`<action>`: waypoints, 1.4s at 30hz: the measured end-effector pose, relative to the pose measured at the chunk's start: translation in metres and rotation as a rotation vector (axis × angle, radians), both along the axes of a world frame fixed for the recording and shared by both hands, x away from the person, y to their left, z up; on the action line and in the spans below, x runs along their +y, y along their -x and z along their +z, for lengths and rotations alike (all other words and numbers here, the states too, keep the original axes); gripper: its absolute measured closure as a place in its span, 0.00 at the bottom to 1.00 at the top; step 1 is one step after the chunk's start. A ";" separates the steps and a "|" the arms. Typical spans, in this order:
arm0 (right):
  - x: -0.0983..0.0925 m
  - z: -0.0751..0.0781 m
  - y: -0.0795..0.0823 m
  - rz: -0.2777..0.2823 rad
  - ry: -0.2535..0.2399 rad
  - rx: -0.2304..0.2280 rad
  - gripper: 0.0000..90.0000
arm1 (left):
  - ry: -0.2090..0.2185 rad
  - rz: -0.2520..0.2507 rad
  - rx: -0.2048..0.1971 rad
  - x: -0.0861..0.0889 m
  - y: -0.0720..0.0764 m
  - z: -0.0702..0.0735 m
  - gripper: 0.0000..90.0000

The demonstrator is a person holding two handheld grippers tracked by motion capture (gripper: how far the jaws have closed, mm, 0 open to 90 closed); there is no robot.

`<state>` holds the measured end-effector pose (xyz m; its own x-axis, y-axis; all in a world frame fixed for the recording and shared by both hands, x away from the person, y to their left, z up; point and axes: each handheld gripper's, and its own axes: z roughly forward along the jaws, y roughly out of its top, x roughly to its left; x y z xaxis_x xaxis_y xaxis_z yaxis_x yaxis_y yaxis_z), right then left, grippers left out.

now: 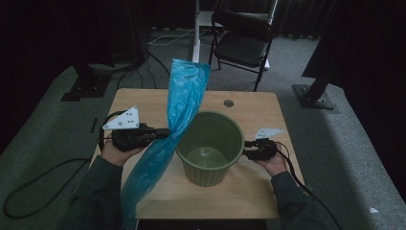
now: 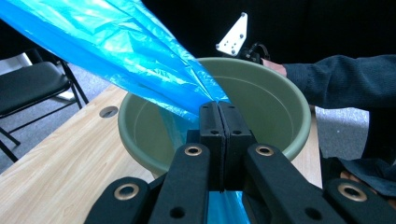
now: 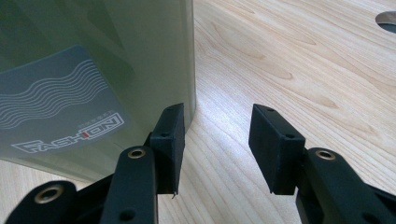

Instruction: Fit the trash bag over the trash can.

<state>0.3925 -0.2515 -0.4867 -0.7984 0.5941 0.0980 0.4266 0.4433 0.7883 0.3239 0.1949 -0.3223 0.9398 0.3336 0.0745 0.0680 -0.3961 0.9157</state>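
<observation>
Left gripper view: left claw (image 2: 219,122) clamped on blue bag (image 2: 126,51), right claw (image 3: 217,140) agape beside green bin (image 3: 93,70).

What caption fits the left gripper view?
Left gripper shut on blue plastic bag at the rim of the green bin.

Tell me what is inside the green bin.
The green bin shows a bare bottom in the high view; in the left gripper view the blue bag hides part of its inner wall.
</observation>
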 end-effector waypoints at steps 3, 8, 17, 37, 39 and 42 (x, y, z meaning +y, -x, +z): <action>0.000 0.000 0.000 0.000 0.000 0.000 0.61 | -0.001 -0.009 0.003 -0.001 -0.001 0.000 0.99; -0.001 0.001 0.000 0.000 0.000 -0.006 0.61 | -0.022 -0.043 0.048 -0.015 -0.010 -0.010 0.99; -0.002 0.002 0.000 -0.005 -0.006 -0.009 0.61 | -0.065 -0.049 0.114 -0.038 -0.028 -0.032 0.99; -0.003 0.002 0.000 -0.006 -0.005 -0.009 0.61 | -0.100 -0.053 0.141 -0.051 -0.032 -0.038 0.75; -0.003 0.002 0.000 -0.006 -0.006 -0.008 0.61 | -0.093 -0.039 0.137 -0.051 -0.033 -0.036 0.71; -0.002 0.002 0.000 -0.006 -0.006 -0.008 0.61 | -0.084 -0.021 0.138 -0.051 -0.036 -0.034 0.67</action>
